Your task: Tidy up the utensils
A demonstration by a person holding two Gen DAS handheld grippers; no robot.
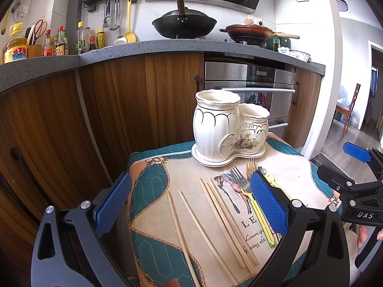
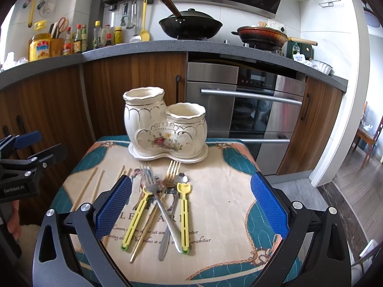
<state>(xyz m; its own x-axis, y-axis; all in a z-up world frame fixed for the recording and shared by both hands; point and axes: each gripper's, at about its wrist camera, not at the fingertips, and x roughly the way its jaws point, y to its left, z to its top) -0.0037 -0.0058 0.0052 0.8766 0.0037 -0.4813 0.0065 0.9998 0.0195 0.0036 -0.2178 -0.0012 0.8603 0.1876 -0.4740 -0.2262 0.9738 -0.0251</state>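
A kitchen with wood-fronted cabinets, a speckled grey counter carrying a black wok and a row of bottles, and a steel oven forms the backdrop to a small surface covered by a quilted teal-and-cream cloth printed with a horse. At the far edge of the surface stands a cream ceramic holder with two open cups, the taller one on the left, upright on its matching tray. Between it and the cameras lie the utensils: pale chopsticks to the left, their long axes running roughly from near to far and fanned slightly apart; to the right, a loose crossed pile of a silver fork and a gold fork, tines pointing toward the holder, with two yellow-handled pieces lying lengthwise among them. The left tongs hang spread wide above the chopsticks, holding nothing; the right tongs are likewise spread wide above the fork pile, empty.
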